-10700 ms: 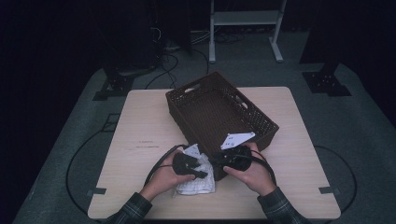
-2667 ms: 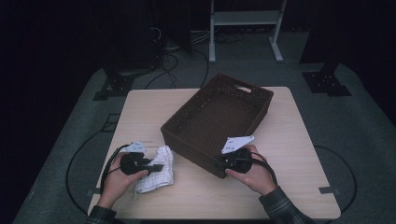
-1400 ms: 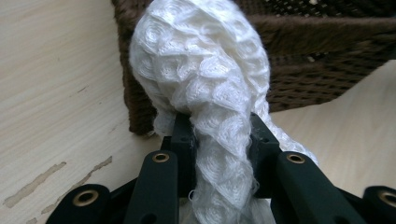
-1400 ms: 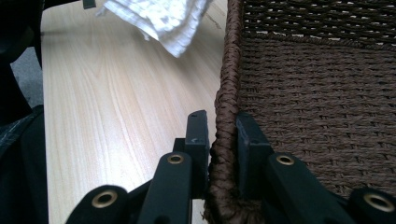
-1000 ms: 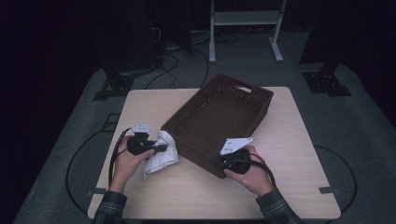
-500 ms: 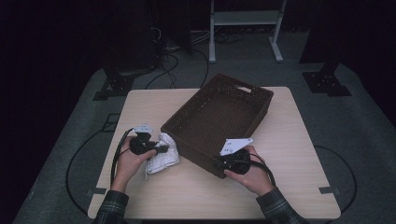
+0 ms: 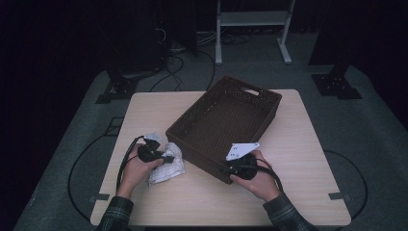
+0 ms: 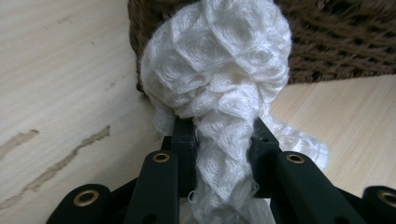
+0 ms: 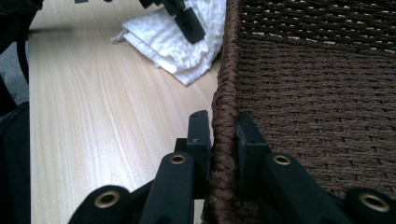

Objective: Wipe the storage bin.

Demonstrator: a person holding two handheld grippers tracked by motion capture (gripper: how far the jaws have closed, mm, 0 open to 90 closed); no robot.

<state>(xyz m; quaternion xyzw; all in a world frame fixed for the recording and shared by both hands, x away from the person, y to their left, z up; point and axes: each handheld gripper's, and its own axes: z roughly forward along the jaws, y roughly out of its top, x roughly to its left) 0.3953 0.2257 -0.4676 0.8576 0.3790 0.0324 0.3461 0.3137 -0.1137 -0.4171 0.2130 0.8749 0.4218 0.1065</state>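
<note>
On the pale wooden table (image 7: pixel 144 110), the left gripper (image 8: pixel 219 140) pinches a bunched white knitted cloth (image 8: pixel 215 70) between its jaws, right beside the near left corner of the dark brown woven basket (image 7: pixel 250 103). The step in hand looks like carrying the cloth into the basket; next it must rise over the rim and let go inside. The left hand (image 7: pixel 137 166) lies low, jaws aimed at the basket wall. Whether the cloth's tail touches the table is hard to tell. The right gripper (image 9: pixel 219 128) clamps the basket's near rim, its hand (image 7: pixel 257 178) behind, steadying it.

plaid sleeves (image 7: pixel 118 211), black gripper (image 7: pixel 153 155), brass screws
</note>
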